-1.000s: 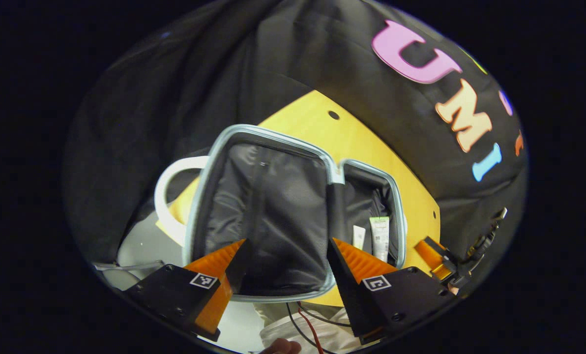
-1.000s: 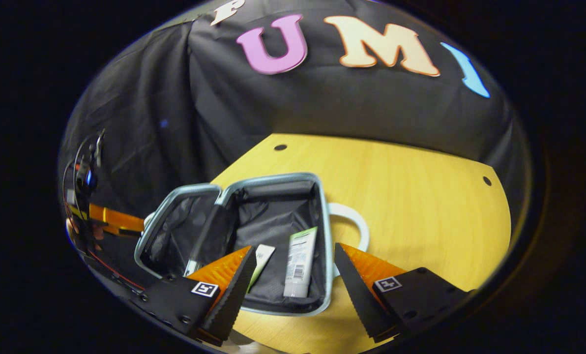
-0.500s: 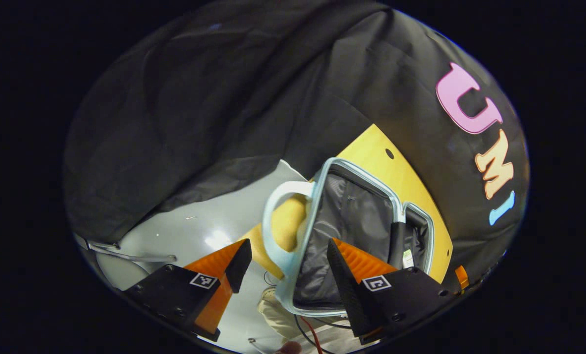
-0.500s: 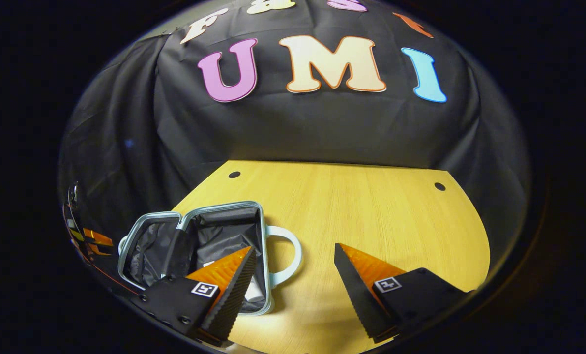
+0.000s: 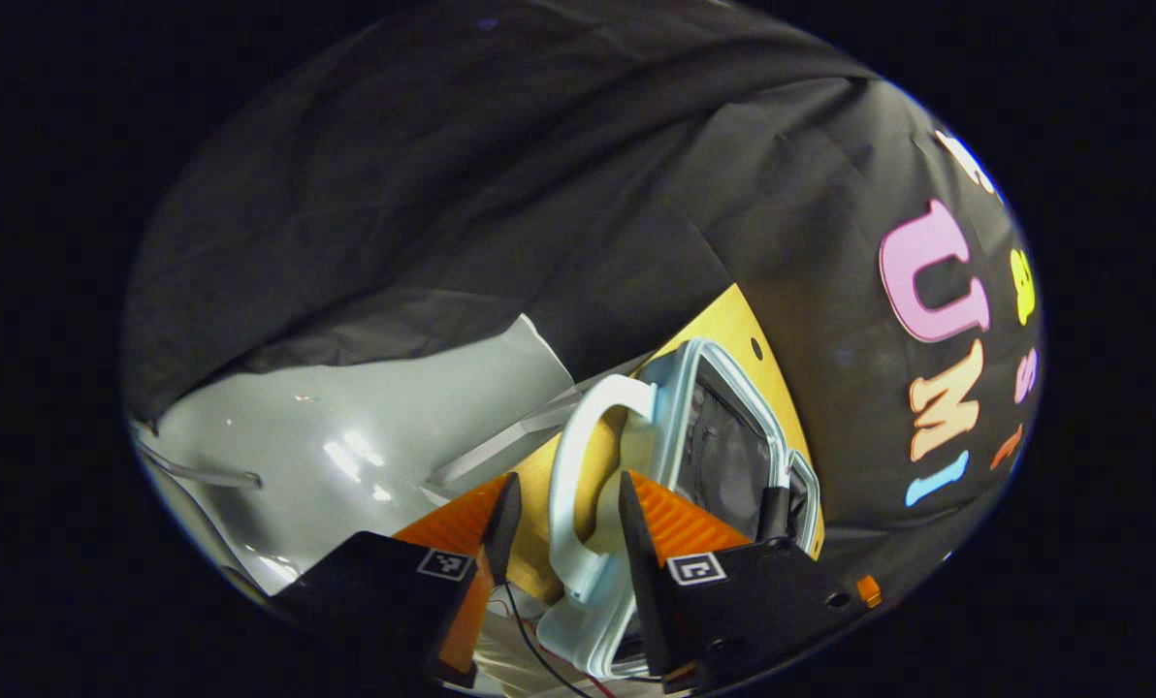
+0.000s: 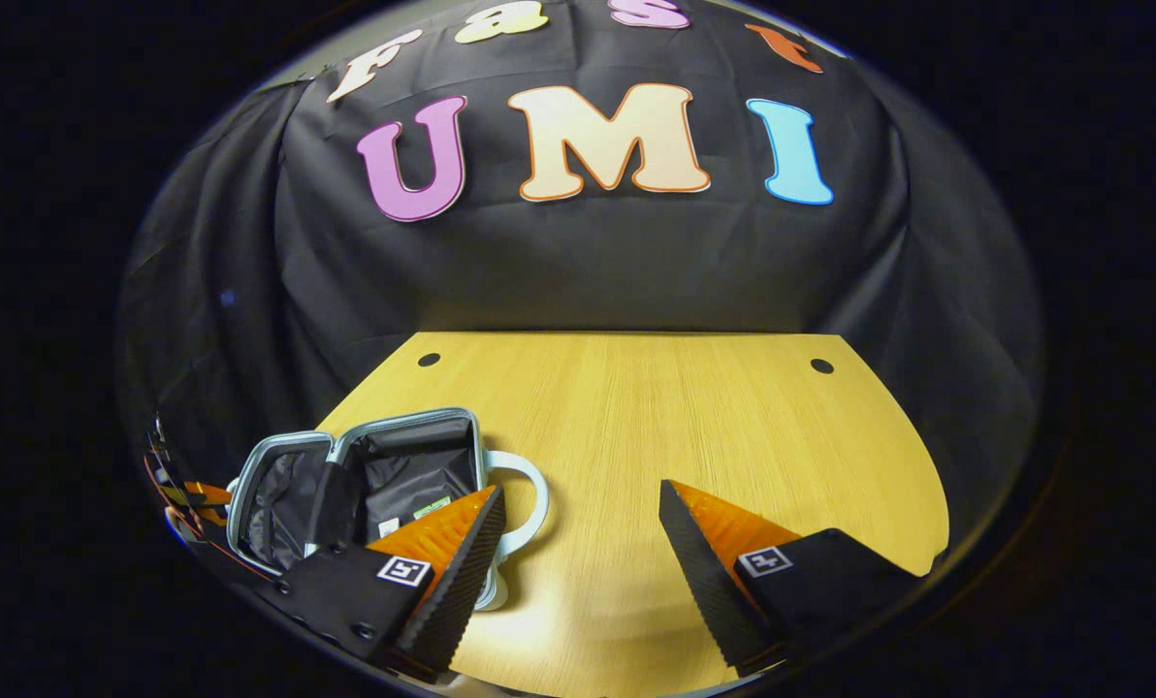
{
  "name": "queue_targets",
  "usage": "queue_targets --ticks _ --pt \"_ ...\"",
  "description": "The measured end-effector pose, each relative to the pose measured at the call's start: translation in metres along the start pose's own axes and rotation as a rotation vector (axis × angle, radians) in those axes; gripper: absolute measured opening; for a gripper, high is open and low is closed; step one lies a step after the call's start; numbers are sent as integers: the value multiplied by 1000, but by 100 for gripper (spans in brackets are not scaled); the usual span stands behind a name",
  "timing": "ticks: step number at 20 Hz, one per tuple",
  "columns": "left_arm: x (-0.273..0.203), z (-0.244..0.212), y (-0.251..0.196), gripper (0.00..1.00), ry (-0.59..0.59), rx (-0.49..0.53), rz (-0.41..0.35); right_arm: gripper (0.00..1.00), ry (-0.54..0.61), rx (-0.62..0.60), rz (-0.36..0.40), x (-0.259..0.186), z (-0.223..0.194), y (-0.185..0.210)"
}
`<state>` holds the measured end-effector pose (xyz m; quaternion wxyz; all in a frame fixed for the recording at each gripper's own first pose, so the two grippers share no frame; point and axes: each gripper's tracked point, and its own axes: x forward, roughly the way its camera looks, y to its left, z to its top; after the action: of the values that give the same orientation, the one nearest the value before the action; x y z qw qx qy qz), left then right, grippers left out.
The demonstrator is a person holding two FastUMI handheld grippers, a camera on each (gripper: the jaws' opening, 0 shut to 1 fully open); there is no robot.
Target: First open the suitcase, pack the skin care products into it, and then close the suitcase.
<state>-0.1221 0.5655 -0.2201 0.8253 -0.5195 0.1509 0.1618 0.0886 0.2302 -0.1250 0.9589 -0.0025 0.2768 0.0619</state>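
Left gripper (image 5: 561, 519) jaws narrowed around the suitcase handle (image 5: 574, 485), contact unclear; suitcase (image 5: 723, 436) open on the wooden table (image 5: 733, 315), seen edge-on | Right gripper (image 6: 578, 528) spread wide, holding nothing, above bare table (image 6: 694, 427); open suitcase (image 6: 365, 480) lower left, skin care tubes (image 6: 413, 514) inside, other gripper (image 6: 185, 494) beside it

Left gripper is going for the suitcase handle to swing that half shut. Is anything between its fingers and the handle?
Nothing visible. The white handle already sits between the open left gripper fingers, and the suitcase lies open.
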Motion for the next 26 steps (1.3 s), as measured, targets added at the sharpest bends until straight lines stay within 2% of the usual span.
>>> queue_targets --ticks 1,2,4,5,8,15,18,19,20,21,25,26 --pt "1 0 0 55 -2 -34 -11 99 -4 6 -3 -1 2 -2" --pt "5 1 1 47 -11 -60 -22 99 -8 6 -4 -2 3 -4" --pt "9 2 3 17 -21 -100 -32 99 -6 -7 -10 -2 3 -8" --pt "13 0 3 6 -13 -108 -40 99 0 -8 -9 -1 2 -9" --pt "5 0 -3 3 -6 -83 -62 99 23 12 7 3 -4 -5" --pt "-13 6 -24 2 -17 -11 -42 99 25 -20 31 7 -6 0" --pt "-34 21 -52 2 -72 24 -93 99 25 -34 40 7 -9 -2" --pt "-44 23 -62 2 -84 25 -113 94 28 -42 41 8 -11 -4" --pt "-51 25 -73 2 -91 35 -130 94 32 -47 45 9 -13 -5" --pt "-59 25 -81 2 -101 56 -134 99 35 -49 51 9 -14 -6" --pt "-81 22 -122 2 -129 174 -104 99 26 -78 82 14 -17 -7" --pt "-87 20 -135 2 -132 202 -97 94 26 -90 94 15 -18 -6"
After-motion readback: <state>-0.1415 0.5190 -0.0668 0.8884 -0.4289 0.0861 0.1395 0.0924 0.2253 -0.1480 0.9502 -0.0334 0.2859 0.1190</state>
